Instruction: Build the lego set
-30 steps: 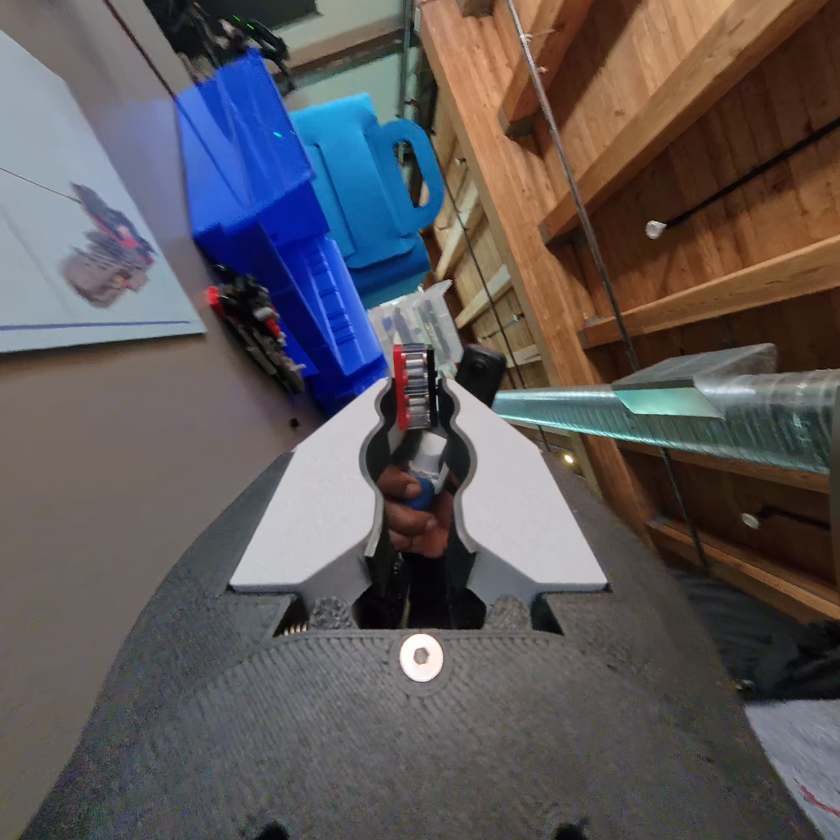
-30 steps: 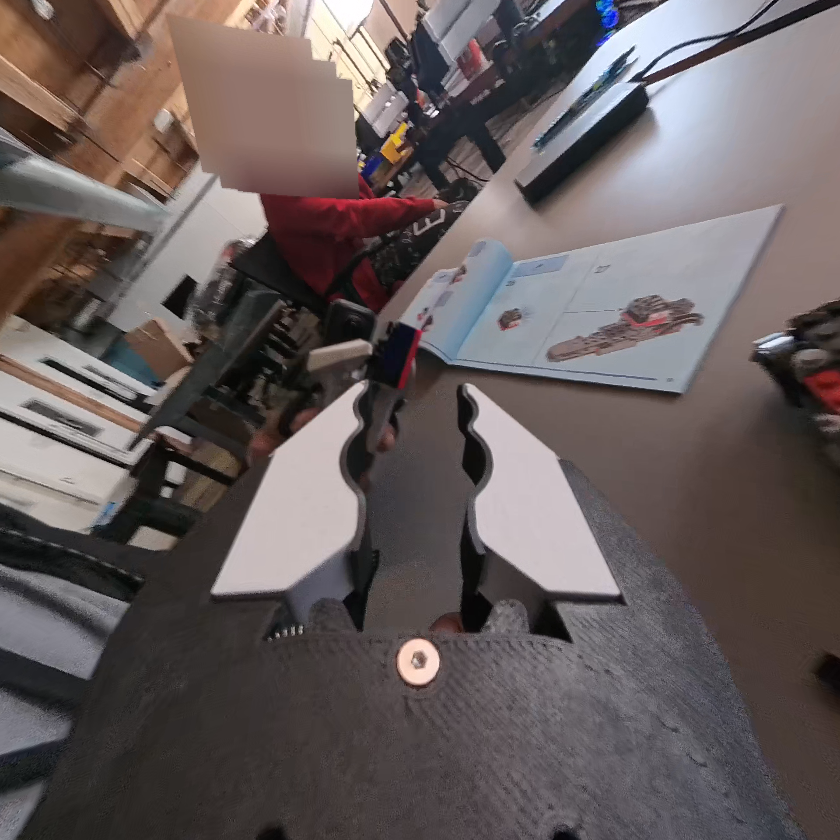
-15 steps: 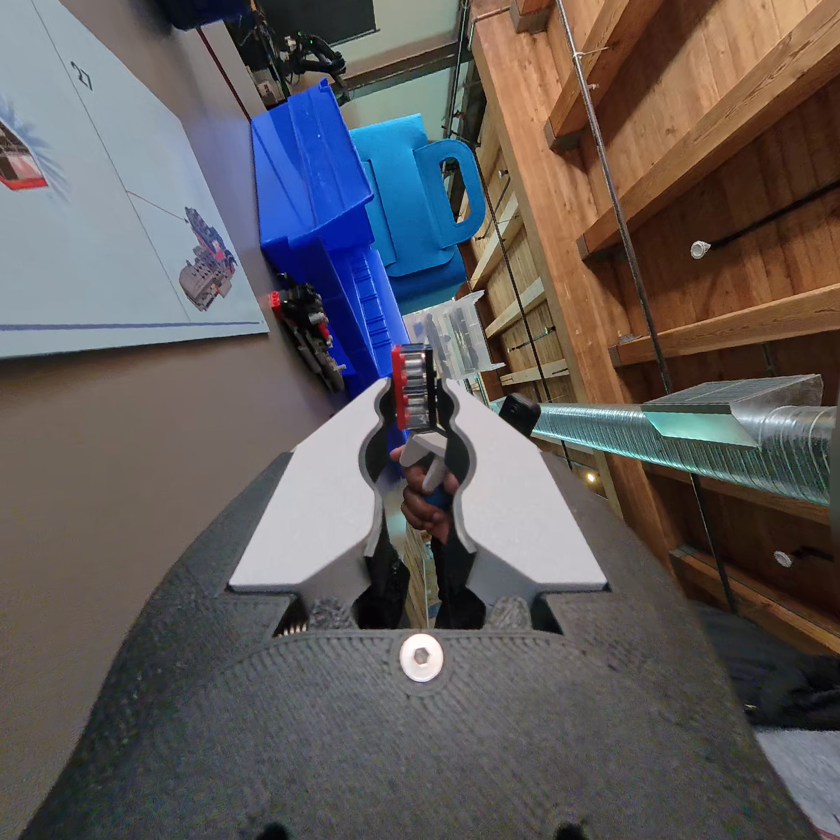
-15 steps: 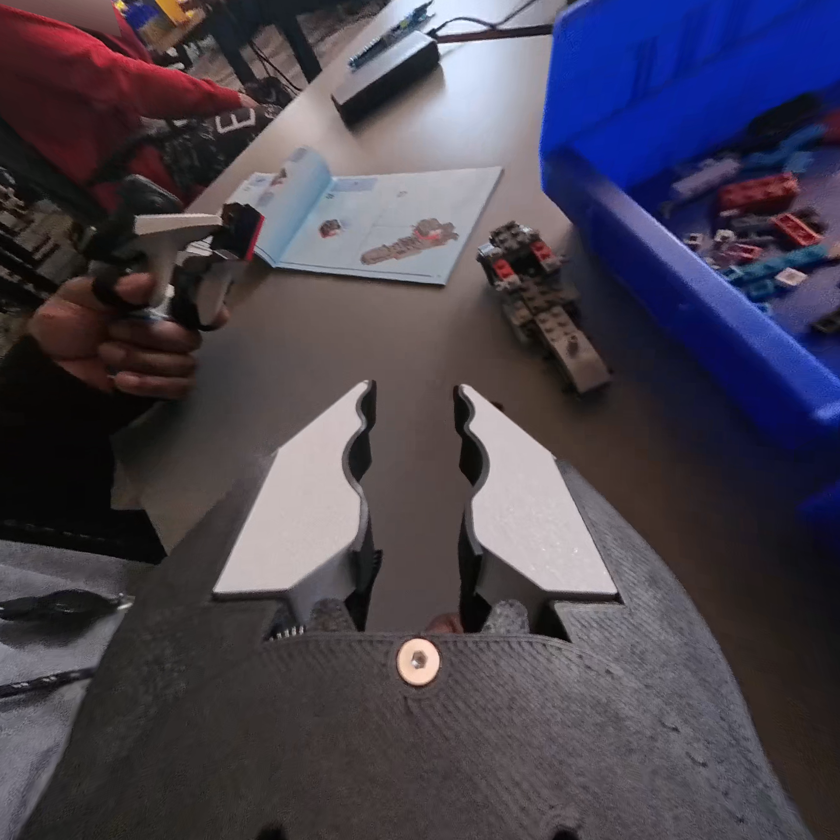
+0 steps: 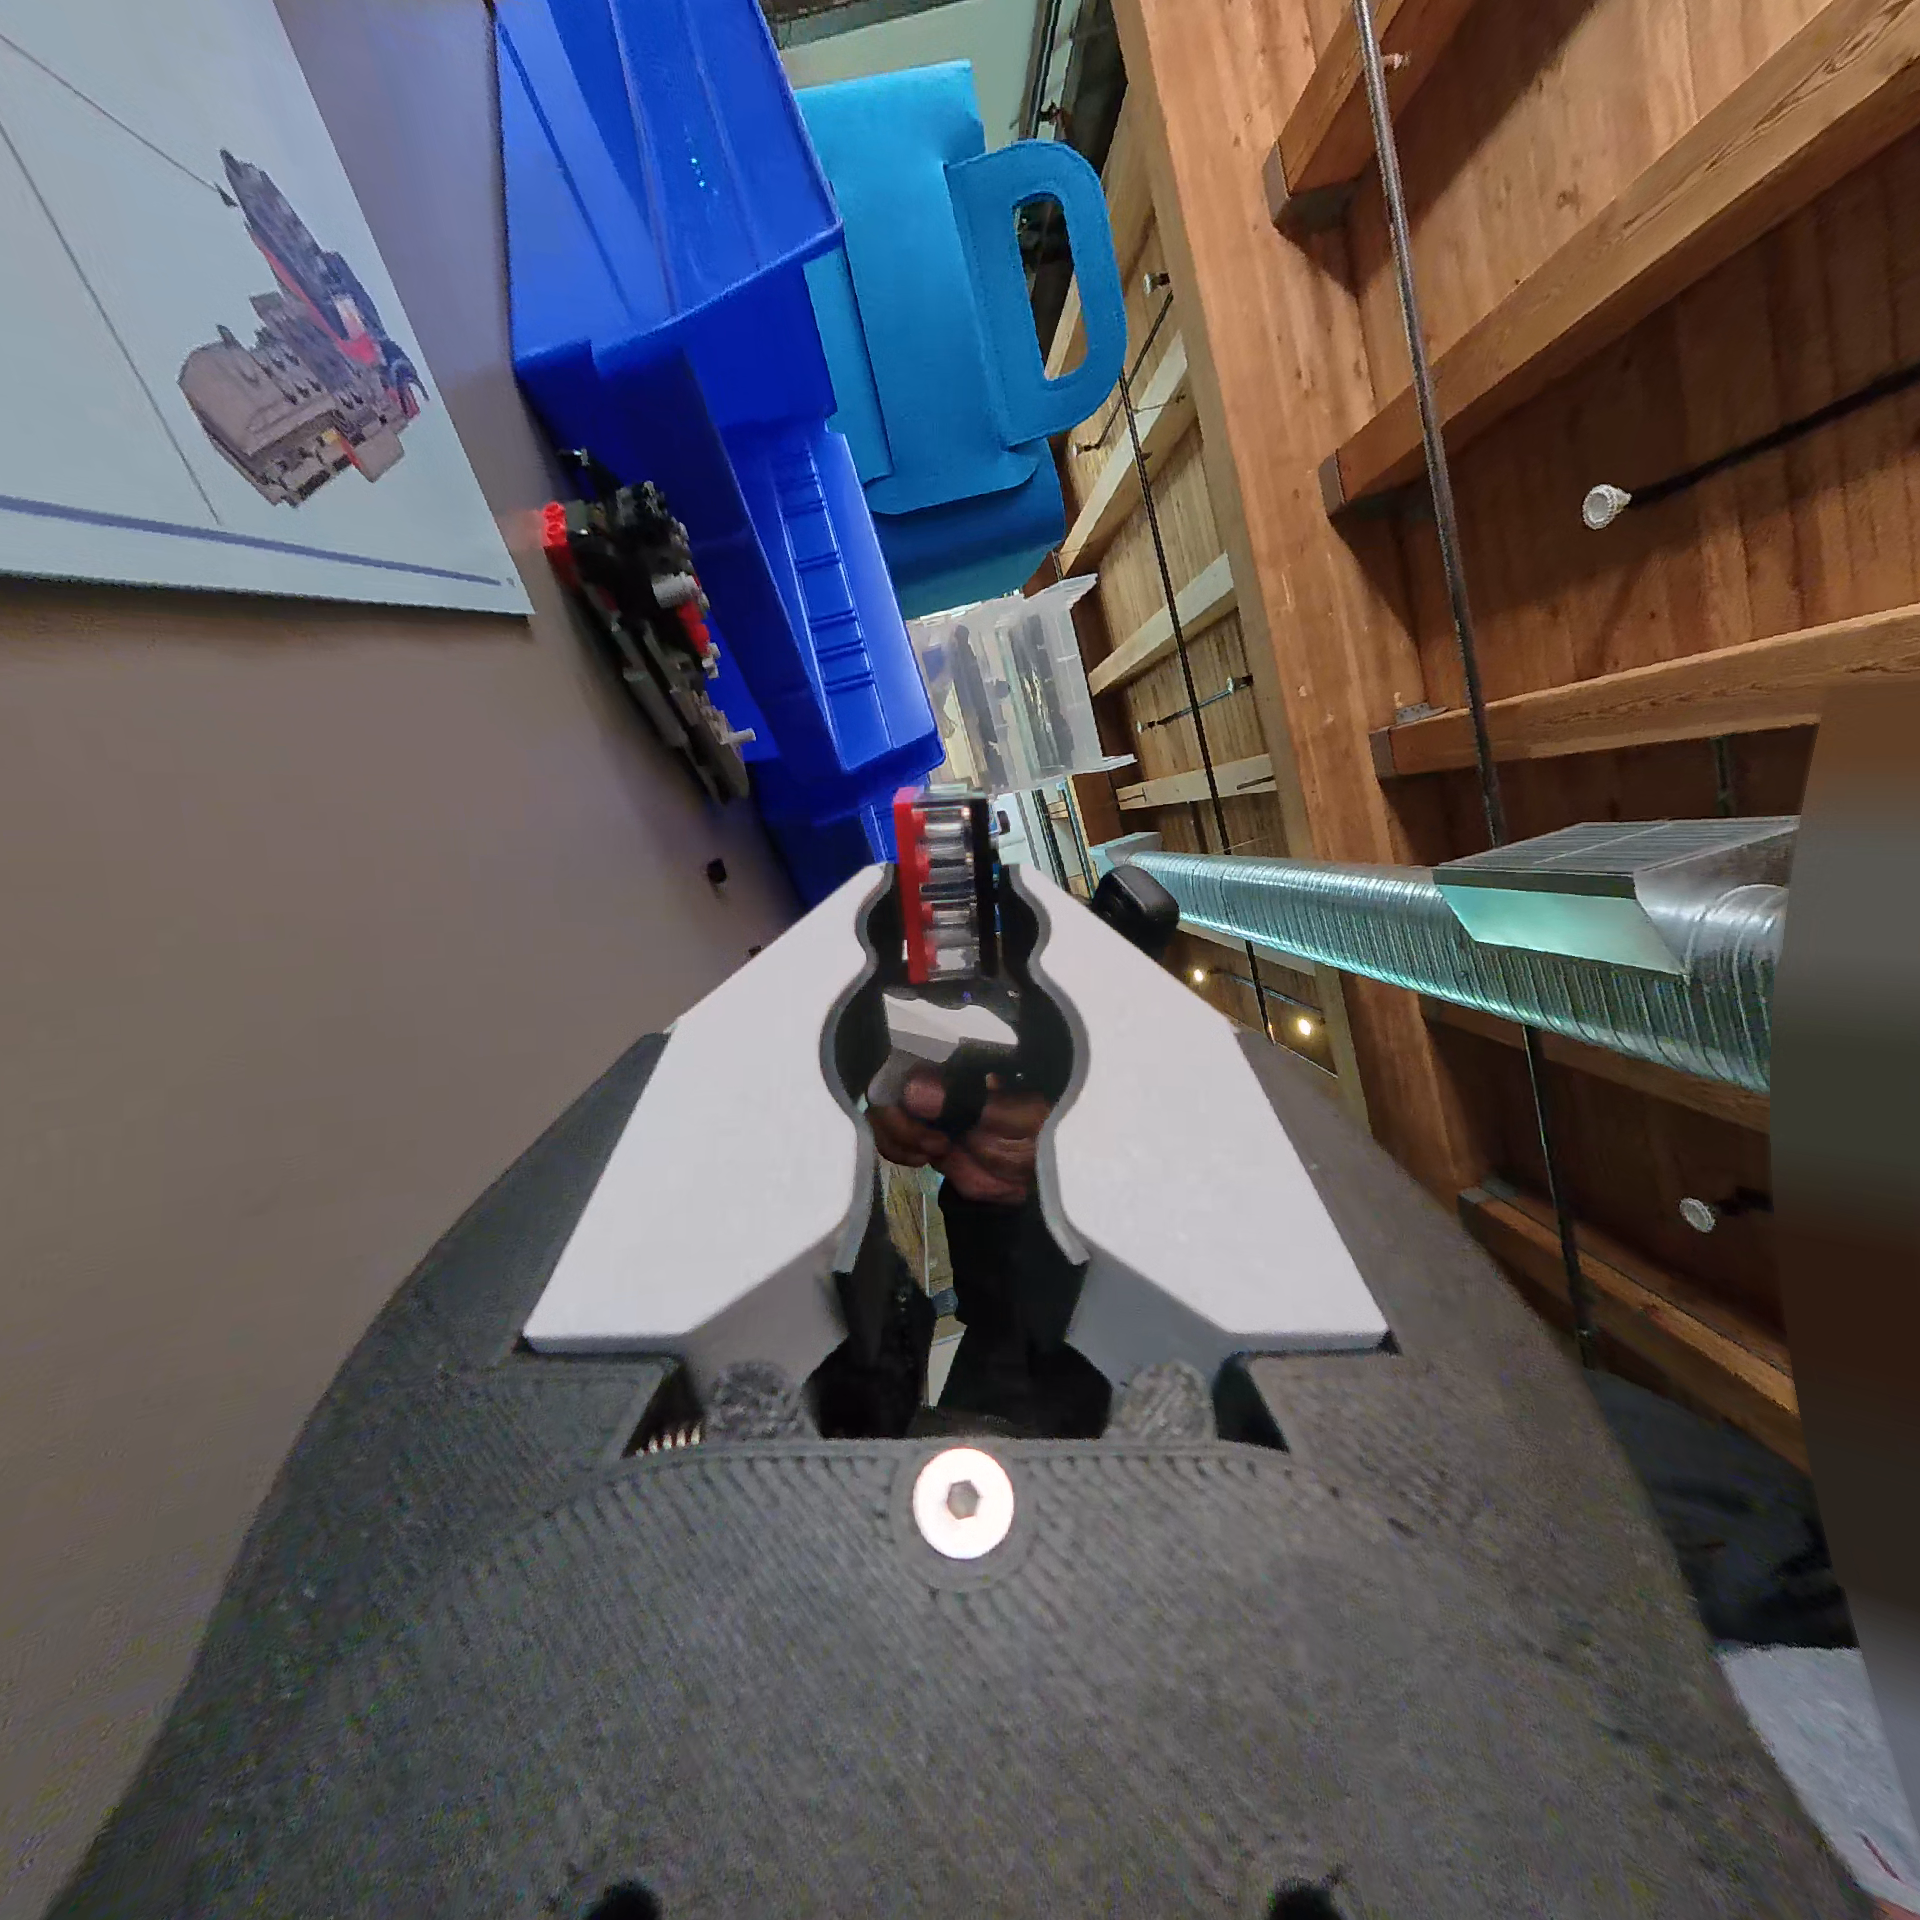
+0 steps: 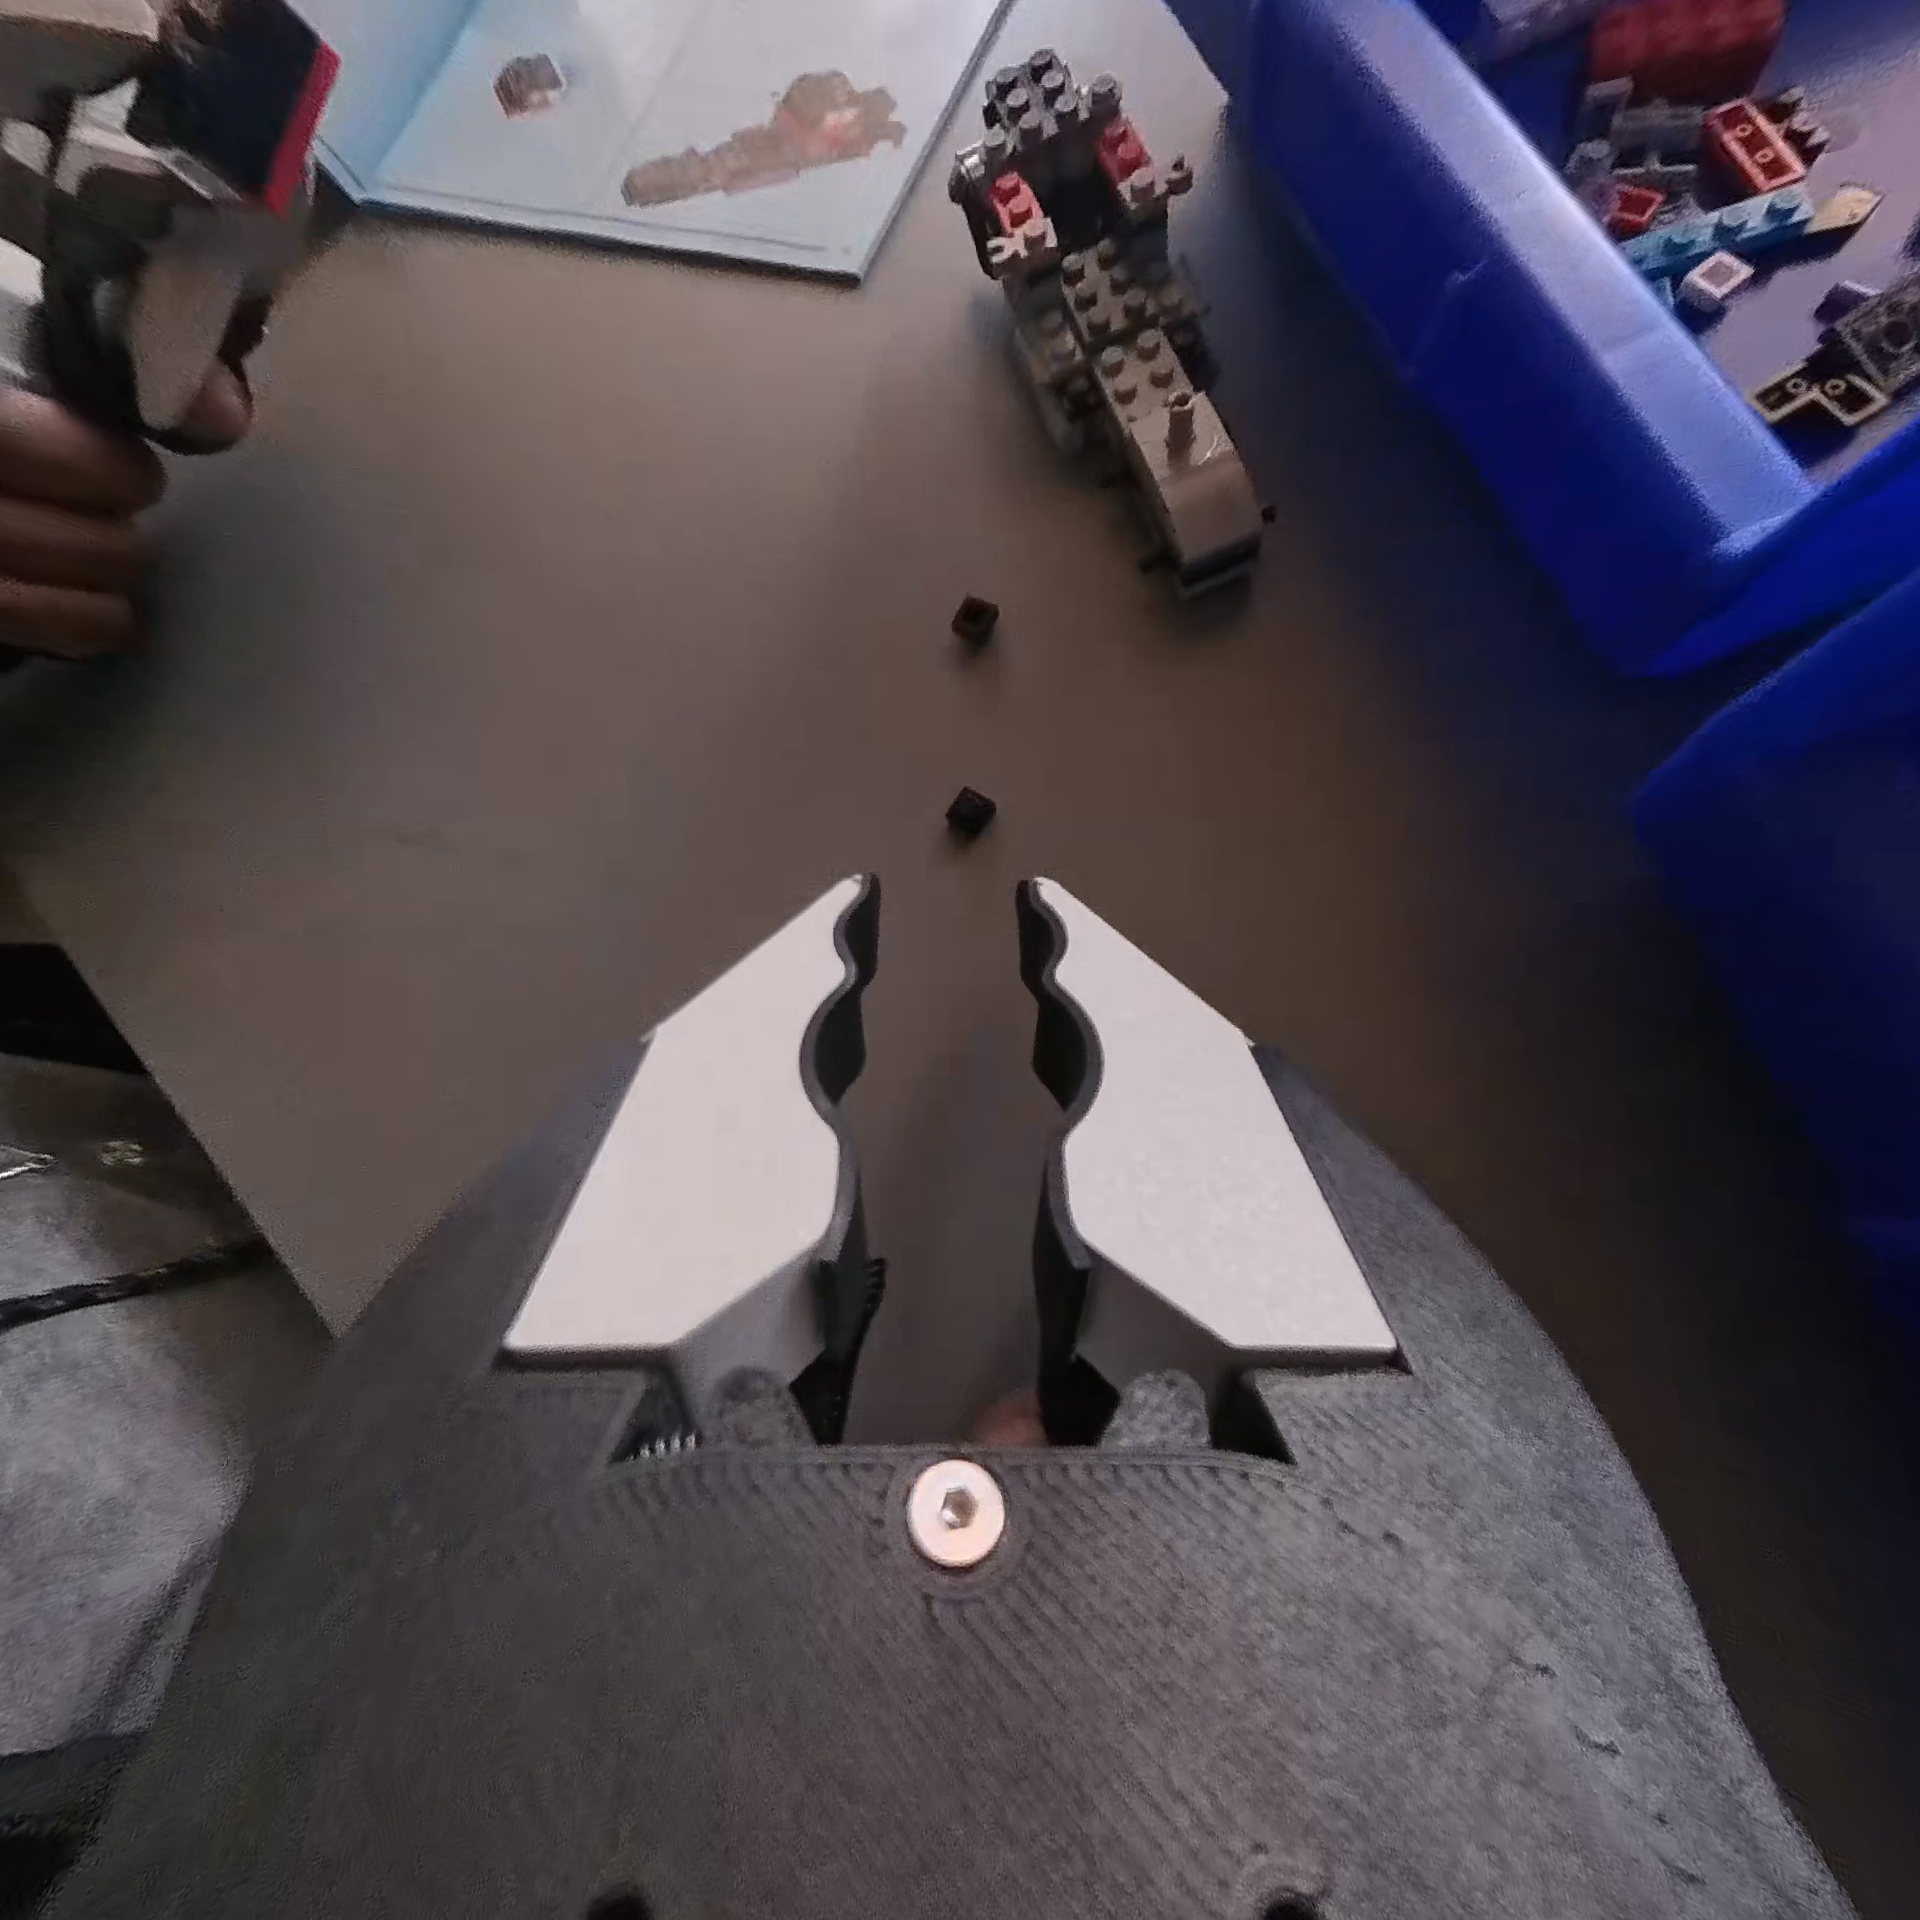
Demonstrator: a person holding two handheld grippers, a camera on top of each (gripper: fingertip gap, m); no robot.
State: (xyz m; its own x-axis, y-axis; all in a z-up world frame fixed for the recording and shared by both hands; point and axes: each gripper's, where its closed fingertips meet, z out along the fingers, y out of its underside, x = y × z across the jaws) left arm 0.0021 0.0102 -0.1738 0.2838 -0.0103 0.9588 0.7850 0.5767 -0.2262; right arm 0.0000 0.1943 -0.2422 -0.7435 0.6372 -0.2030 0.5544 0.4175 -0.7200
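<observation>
Left to right across the worktop point(image 6: 540, 644): the left claw point(image 5: 948, 896) was clamped on a small stacked piece point(image 5: 945, 899), red on one side and grey-studded along its middle, held clear of the surface. The right wrist view showed that same claw at its far left, blurred, above the instruction booklet point(image 6: 665, 125).

Change noted: over the last second the right claw point(image 6: 948, 885) had swung from facing the booklet and the room beyond to pointing down at the worktop. It stood narrowly parted and empty, directly before two small black pieces point(image 6: 971, 810); the nearer lay just ahead of its tips. Judgement: one of these is likely the next pick-up, for joining to the held piece or the model.

The partly built lego model point(image 6: 1117, 343) lay to the right, just beside the blue bin point(image 6: 1475, 343) of loose bricks.

Only the right wrist view showed the bin's contents. Only the left wrist view showed the grip on the stacked piece and the wooden wall point(image 5: 1558, 416) behind.
</observation>
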